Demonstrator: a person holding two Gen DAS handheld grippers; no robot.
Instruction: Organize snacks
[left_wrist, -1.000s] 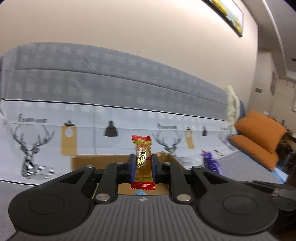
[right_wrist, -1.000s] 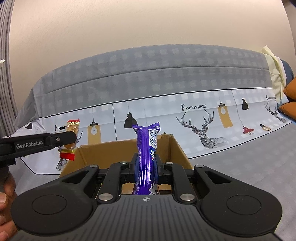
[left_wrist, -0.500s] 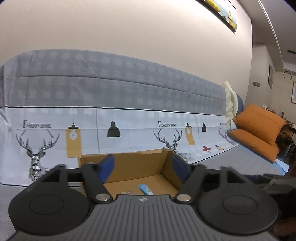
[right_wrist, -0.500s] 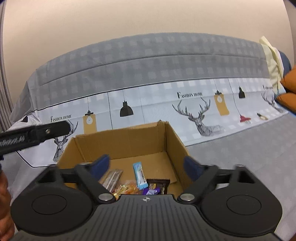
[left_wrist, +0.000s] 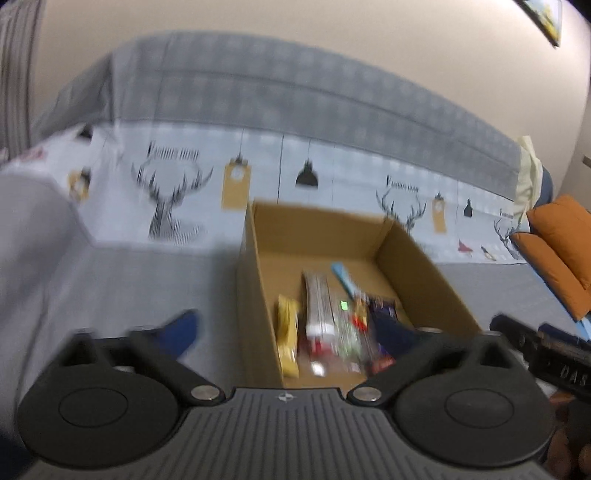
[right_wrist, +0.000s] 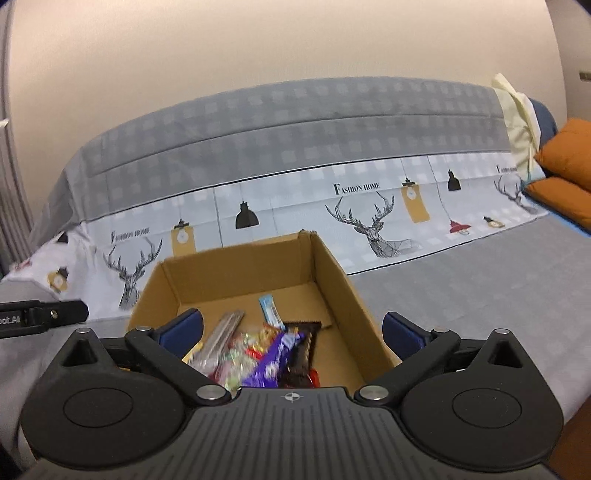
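An open cardboard box (left_wrist: 314, 229) (right_wrist: 240, 273) stands on the grey sofa seat, holding several snacks. In the right wrist view a purple bar (right_wrist: 277, 354) lies on a dark chocolate bar (right_wrist: 303, 347), beside a red-gold candy (right_wrist: 258, 339), a silver packet (right_wrist: 225, 328) and a light blue wrapper (right_wrist: 269, 308). The blurred left wrist view shows a yellow packet (left_wrist: 288, 332) and the silver packet (left_wrist: 319, 306). My left gripper (left_wrist: 288, 330) hovers over the box's left wall, jaws opening, nothing between them. My right gripper (right_wrist: 291, 326) hangs above the box's near side, jaws opening, also empty.
The sofa back carries a grey checked cover with a deer and lamp print (right_wrist: 373, 225). Orange cushions (left_wrist: 557, 251) (right_wrist: 565, 177) lie at the right end. The right gripper's finger (left_wrist: 546, 354) shows at the left wrist view's right edge, and the left gripper's finger (right_wrist: 40, 314) at the other view's left.
Both grippers have opened and let go: the red-gold candy and the purple bar now lie in the box. The left gripper has swung left and tilted down; the right has drawn back.
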